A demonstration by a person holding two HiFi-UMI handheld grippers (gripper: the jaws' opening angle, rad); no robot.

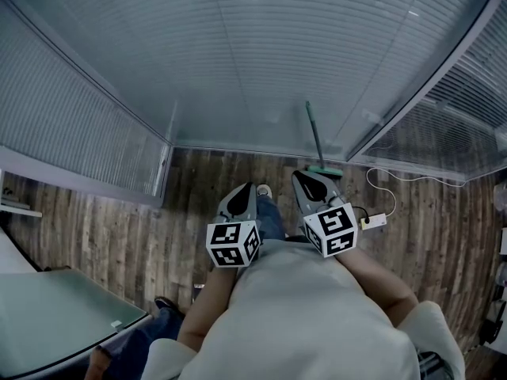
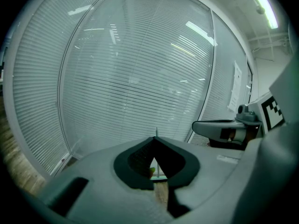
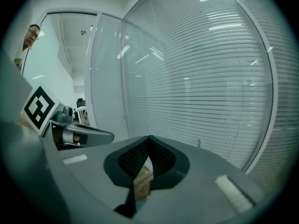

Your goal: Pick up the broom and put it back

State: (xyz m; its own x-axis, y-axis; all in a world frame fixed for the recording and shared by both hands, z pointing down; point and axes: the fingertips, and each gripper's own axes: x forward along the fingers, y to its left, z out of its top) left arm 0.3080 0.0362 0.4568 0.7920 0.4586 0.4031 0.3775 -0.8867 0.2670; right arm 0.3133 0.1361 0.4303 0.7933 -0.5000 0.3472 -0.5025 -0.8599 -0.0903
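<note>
The broom stands upright against the glass wall; its thin dark handle (image 1: 314, 133) rises from a green head (image 1: 325, 169) on the wooden floor. My left gripper (image 1: 247, 187) and right gripper (image 1: 299, 174) are held side by side in front of me, both short of the broom and touching nothing. The right gripper is the nearer one, just below and left of the green head. In the left gripper view the left gripper (image 2: 155, 139) is shut and empty, with the broom handle (image 2: 156, 132) straight beyond its tip. The right gripper (image 3: 148, 138) is shut and empty too, with the handle (image 3: 199, 143) off to its right.
Glass walls with blinds (image 1: 261, 62) enclose this corner. A white power strip (image 1: 374, 221) with its cable lies on the floor right of the broom. A glass table (image 1: 47, 307) and another person's shoe (image 1: 164, 302) are at lower left. A person (image 3: 29, 36) stands far left.
</note>
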